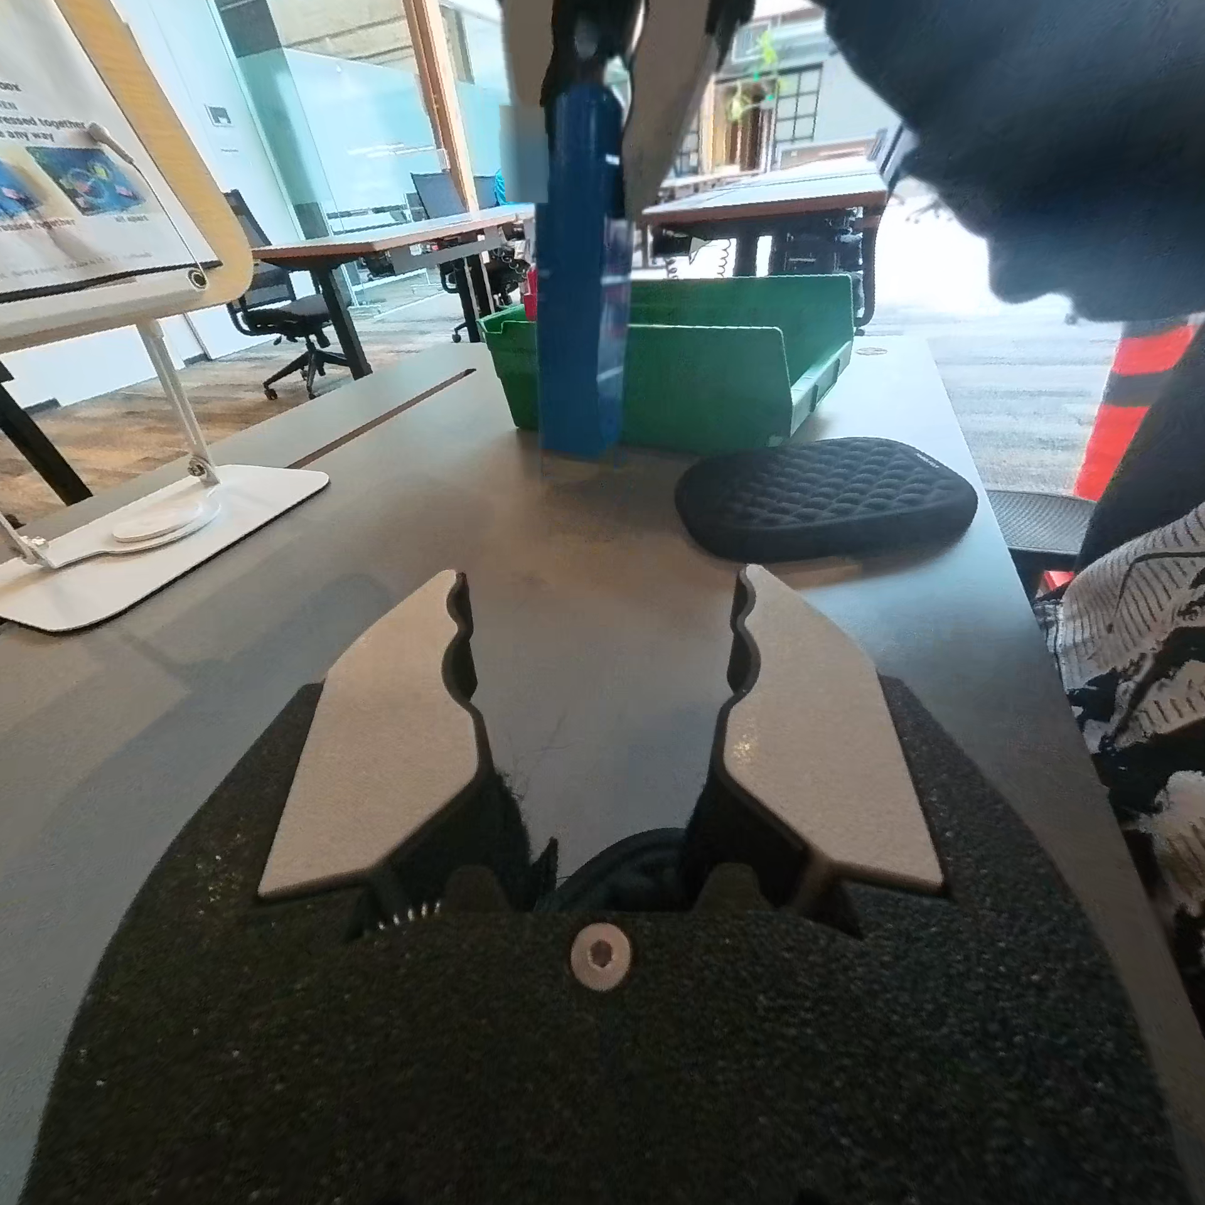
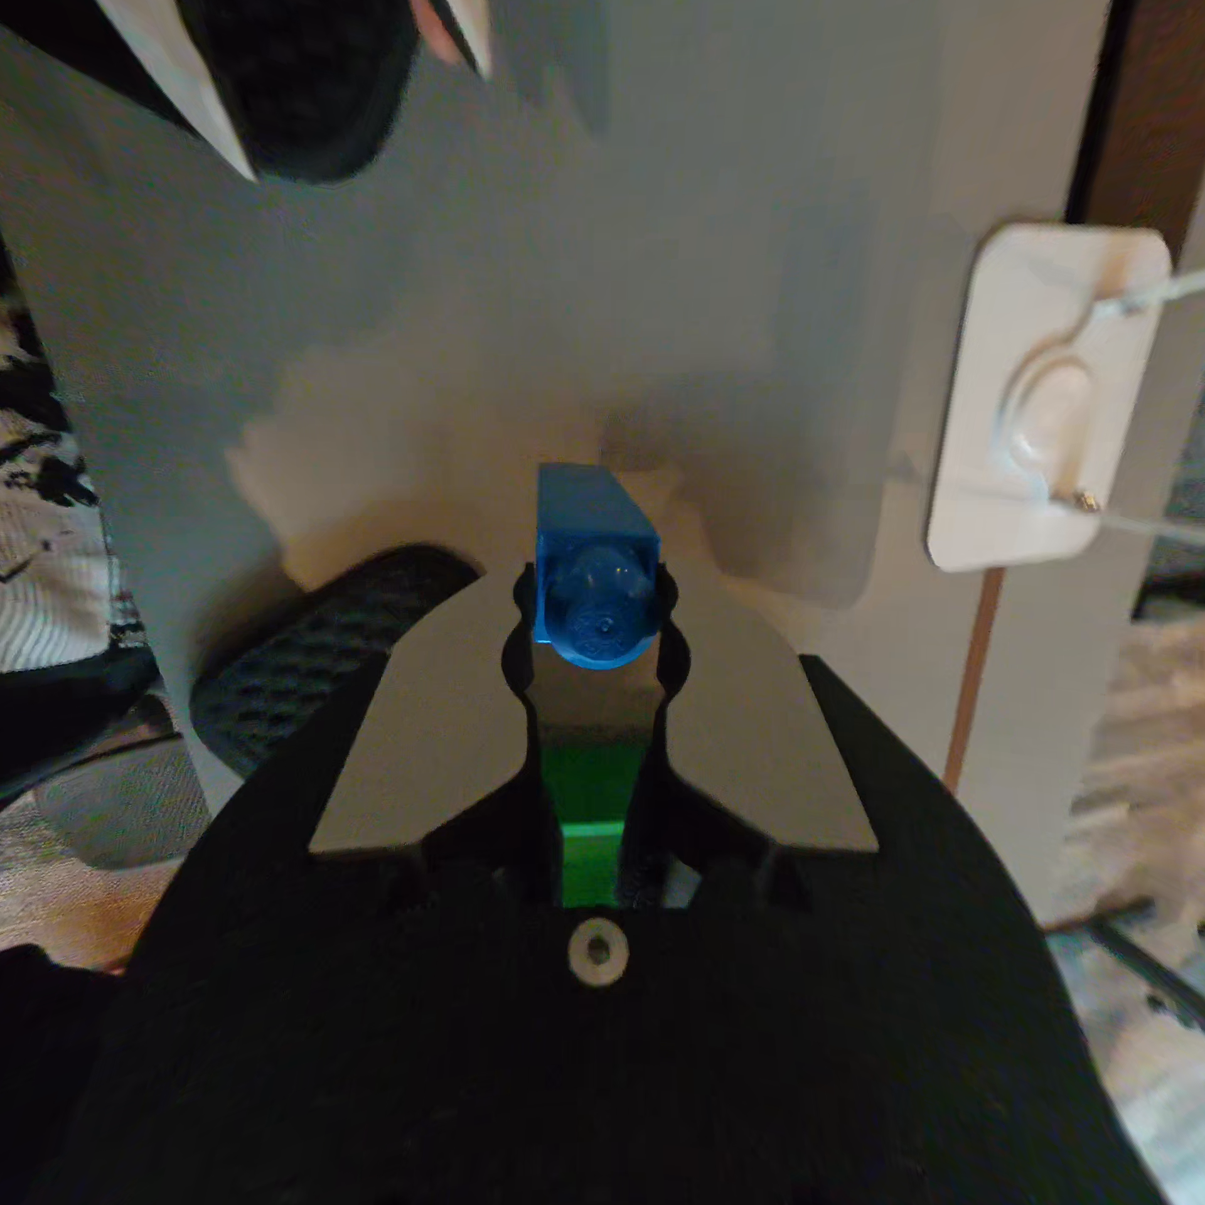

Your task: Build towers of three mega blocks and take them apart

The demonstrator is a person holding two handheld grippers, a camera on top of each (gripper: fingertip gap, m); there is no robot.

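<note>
Jaws of the left gripper (image 1: pixel 600 587) stand wide apart with nothing between them, low over the bare grey bench (image 1: pixel 404 587). Well ahead of them rises a tall blue tower (image 1: pixel 577 313) of blocks, its foot on the bench just in front of the green bin (image 1: pixel 717 385), upright as far as I can see. How many blocks make it up I cannot tell, since the seams are blurred.

Up at the tower's top the right gripper (image 2: pixel 596 587) has its jaws closed in on the topmost block, one on each flank; from the right wrist view the round stud faces the camera and the tower (image 2: pixel 590 515) runs away down toward the bench. From the left wrist view the right gripper (image 1: pixel 600 59) comes in from above, mostly cut off by the top edge.

A black pad (image 1: pixel 828 502) lies on the bench to the right of the tower, beside the bin. A white stand (image 1: pixel 163 521) holding a board sits at the left, well apart from the blocks. Something red shows just behind the tower at the bin's rim, too hidden to name.
</note>
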